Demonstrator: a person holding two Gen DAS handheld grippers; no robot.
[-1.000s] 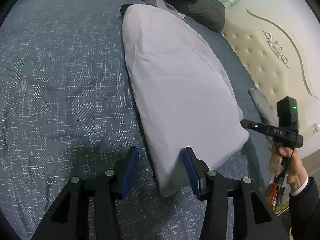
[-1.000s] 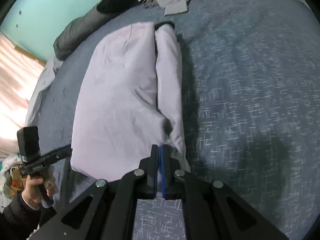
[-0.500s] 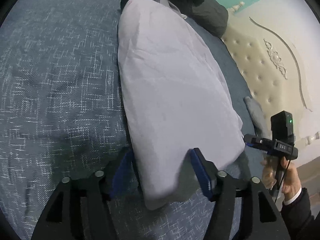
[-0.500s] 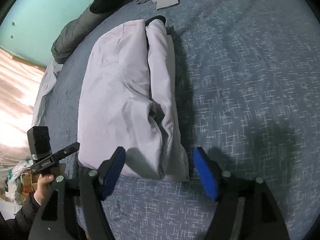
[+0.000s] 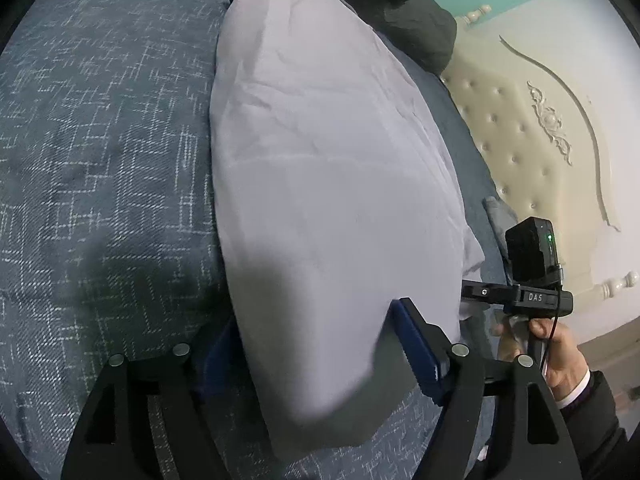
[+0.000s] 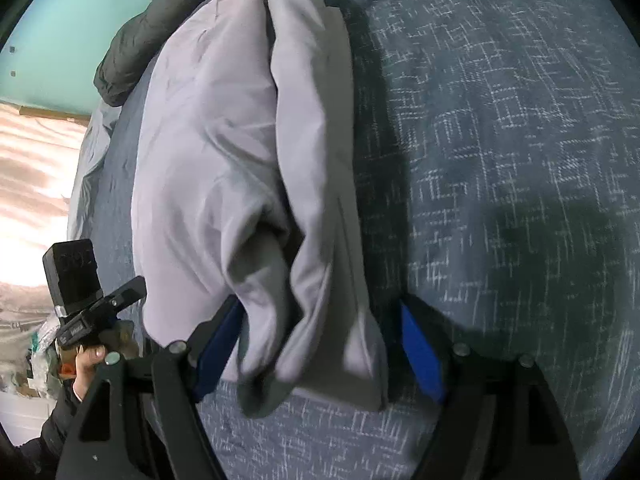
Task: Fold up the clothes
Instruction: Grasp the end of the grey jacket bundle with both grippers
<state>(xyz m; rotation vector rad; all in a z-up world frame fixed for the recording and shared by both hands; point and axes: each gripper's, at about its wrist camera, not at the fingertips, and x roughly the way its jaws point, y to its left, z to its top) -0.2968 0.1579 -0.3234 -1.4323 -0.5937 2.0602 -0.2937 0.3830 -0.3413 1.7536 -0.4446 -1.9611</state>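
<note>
One pale folded garment (image 5: 320,184) on my bed (image 5: 100,128) — both tongs, left (image 5: 320,356) and right (image 6: 320,352), opening astride its six-o'clock end.

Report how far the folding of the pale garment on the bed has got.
Done: the pale garment lies on the bed folded lengthwise into a long strip, one side lapped over. In hand: both grippers, left and right, straddle its near end, jaws opening, not gripping. Left: folding the strip crosswise, probably; more clothes wait beyond.
</note>
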